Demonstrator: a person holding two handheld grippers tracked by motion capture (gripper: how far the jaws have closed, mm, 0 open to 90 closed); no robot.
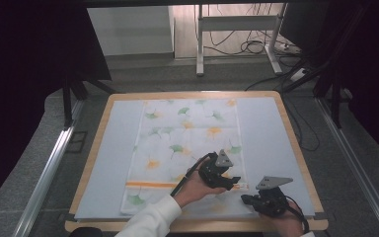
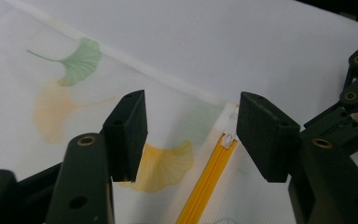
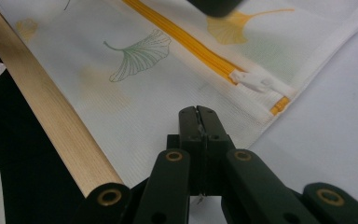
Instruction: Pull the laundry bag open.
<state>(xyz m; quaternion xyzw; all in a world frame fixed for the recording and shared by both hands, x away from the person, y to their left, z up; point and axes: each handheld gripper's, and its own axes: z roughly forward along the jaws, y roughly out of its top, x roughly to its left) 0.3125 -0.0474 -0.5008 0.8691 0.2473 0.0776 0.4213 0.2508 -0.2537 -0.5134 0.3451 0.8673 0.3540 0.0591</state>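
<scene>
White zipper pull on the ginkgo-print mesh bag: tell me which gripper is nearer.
Left. The left gripper hovers open directly over the white zipper pull; the right gripper sits shut, short of it.

Counter: light wooden-edged counter (image 1: pixel 291 129), centre of the frame
Cover: pale blue-grey sheet (image 1: pixel 266 143) across its top
On it: white leaf-printed mesh bag with orange zipper (image 1: pixel 187 143), middle

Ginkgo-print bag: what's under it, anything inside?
The ginkgo-print bag lies flat on a pale blue mat, which covers a wooden table. Its orange zipper looks closed, slider at the end. The fabric hides any contents.
</scene>
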